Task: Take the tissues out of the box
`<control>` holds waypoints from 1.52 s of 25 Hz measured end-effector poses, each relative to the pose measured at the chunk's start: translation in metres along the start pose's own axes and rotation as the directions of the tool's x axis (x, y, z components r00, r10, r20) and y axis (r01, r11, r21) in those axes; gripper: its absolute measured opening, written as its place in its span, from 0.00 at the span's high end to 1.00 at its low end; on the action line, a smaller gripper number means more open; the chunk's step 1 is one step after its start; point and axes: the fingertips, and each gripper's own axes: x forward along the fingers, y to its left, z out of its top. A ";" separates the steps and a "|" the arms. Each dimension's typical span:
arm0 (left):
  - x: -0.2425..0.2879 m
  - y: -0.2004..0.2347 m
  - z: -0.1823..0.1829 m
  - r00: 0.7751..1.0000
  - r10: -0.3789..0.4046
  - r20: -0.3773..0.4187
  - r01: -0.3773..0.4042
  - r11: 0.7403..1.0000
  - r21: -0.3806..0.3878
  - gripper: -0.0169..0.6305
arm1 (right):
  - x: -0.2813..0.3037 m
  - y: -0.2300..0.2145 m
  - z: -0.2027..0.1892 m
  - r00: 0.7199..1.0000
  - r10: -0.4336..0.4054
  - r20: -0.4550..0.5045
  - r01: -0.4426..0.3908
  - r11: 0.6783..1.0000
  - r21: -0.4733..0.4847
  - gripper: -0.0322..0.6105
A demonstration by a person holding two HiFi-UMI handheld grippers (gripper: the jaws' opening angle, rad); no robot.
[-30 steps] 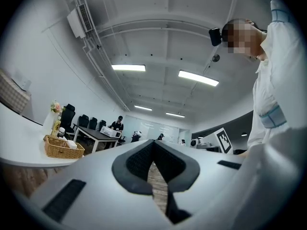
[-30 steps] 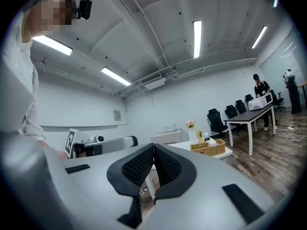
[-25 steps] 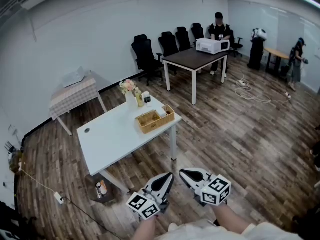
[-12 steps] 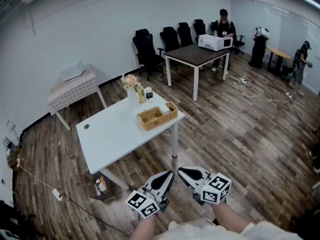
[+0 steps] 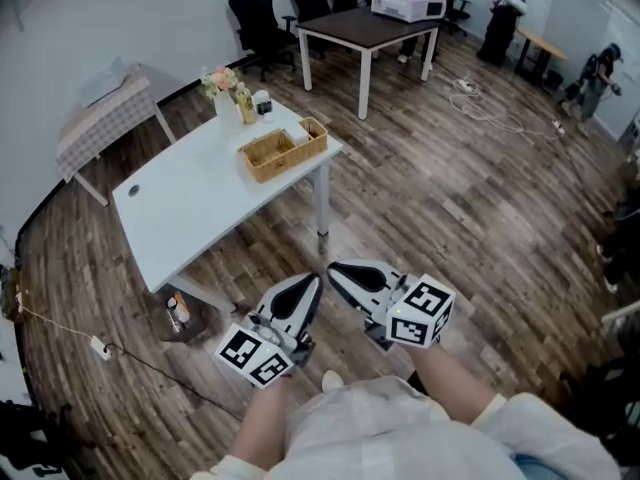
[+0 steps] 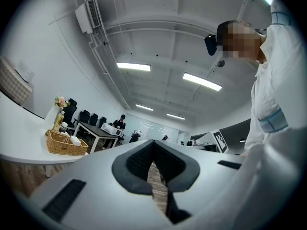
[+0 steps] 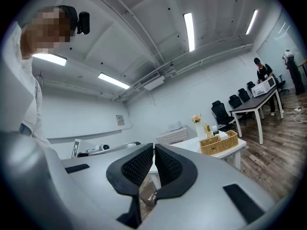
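Observation:
A wicker basket [image 5: 283, 148] stands at the far right end of a white table [image 5: 190, 203], next to a vase of flowers [image 5: 222, 80] and small bottles. Something white lies in the basket [image 6: 66, 145]; I cannot make out a tissue box. Both grippers hang in front of the person's body above the wooden floor, well short of the table. My left gripper [image 5: 308, 286] is shut with nothing in it; its pads meet [image 6: 153, 147]. My right gripper [image 5: 338, 268] is also shut and empty, pads together [image 7: 154, 150]. The basket [image 7: 219, 143] shows to the right beyond it.
A dark table [image 5: 365, 30] with a white appliance [image 5: 408, 6] and black chairs [image 5: 255, 13] stands at the back. A small checkered table [image 5: 100, 118] is at the left. Bottles [image 5: 175, 313] sit under the white table, cables [image 5: 480, 103] lie on the floor, and people stand far right.
The head view has tipped down and come closer to the white table. Both grippers sit higher in the frame and stay shut side by side.

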 end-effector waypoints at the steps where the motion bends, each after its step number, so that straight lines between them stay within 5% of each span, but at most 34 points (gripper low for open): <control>1: 0.001 0.001 0.000 1.000 -0.003 -0.002 0.003 1.000 -0.002 0.97 | 0.001 -0.001 0.001 1.000 0.002 0.001 -0.002 1.000 0.006 0.89; 16: 0.020 0.012 -0.013 0.995 -0.086 -0.059 0.083 0.995 -0.047 0.97 | -0.001 -0.032 -0.001 1.000 -0.004 0.014 0.001 0.977 0.215 0.89; 25: 0.030 0.035 -0.007 0.995 -0.083 -0.051 0.079 0.995 -0.067 0.97 | 0.017 -0.045 0.004 1.000 0.007 0.003 -0.007 0.977 0.213 0.89; 38: 0.119 0.144 -0.004 0.999 0.007 -0.044 -0.010 0.997 -0.071 0.97 | 0.093 -0.163 0.031 0.996 0.083 -0.016 -0.079 0.980 0.181 0.89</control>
